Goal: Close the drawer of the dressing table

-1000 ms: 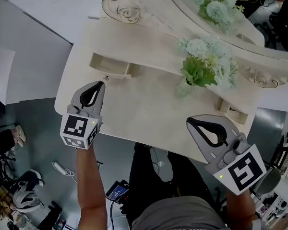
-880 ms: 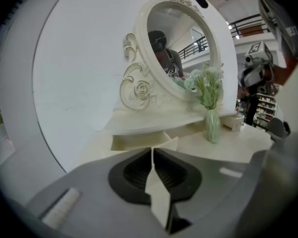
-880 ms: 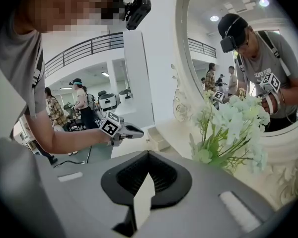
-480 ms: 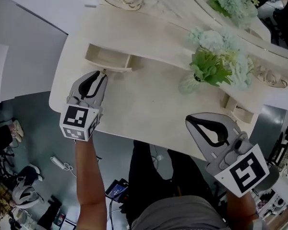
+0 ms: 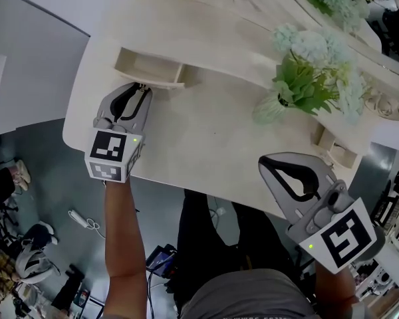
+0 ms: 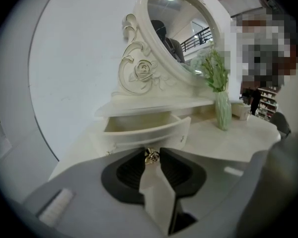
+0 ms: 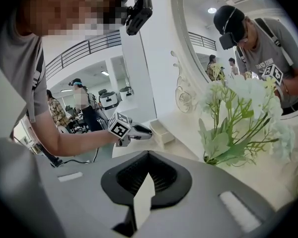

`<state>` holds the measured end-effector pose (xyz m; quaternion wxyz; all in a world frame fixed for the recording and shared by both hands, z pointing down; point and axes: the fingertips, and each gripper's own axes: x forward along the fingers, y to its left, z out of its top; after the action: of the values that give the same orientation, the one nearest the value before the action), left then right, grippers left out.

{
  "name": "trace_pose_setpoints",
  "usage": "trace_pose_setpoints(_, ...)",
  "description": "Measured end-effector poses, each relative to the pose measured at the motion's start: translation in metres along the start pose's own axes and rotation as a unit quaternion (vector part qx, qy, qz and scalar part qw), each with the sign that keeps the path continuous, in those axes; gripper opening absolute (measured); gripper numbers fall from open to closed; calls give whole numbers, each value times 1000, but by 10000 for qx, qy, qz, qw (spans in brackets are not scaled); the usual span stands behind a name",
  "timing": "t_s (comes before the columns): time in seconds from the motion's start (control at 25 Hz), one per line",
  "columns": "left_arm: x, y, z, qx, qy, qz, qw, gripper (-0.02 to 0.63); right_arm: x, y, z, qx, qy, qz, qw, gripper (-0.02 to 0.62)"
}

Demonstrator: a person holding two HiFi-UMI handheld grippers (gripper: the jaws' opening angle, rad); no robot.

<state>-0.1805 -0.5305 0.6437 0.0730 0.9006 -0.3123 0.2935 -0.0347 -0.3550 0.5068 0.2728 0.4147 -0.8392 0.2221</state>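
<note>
Only markings: black-and-white square markers on the left cube (image 5: 110, 155) and right cube (image 5: 340, 236). The drawer (image 5: 149, 69) stands pulled out at the left end of the cream dressing table (image 5: 206, 145), under its raised shelf. The left gripper (image 5: 141, 87) sits right at the drawer front. Its jaws have just been opening and are part open, with the small brass knob (image 6: 150, 156) between the tips, not clamped. The right gripper (image 5: 262, 164) hovers over the table's near right edge, well apart from the drawer, jaws together, nothing in them. A green vase (image 5: 268, 109) of pale flowers stands between the grippers, towards the mirror (image 6: 179, 29).
</note>
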Motion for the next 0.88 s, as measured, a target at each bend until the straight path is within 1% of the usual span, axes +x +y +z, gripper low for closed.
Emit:
trace_pose_setpoints(0.56, 16, 8, 10, 52, -86, -12, 9999, 92, 6, 0, -7, 108, 57, -13, 9999, 0)
trace_pose_setpoints(0.88, 38, 13, 23, 122, -86, -82, 9999, 92, 4, -8, -10, 163, 48, -83, 9998, 0)
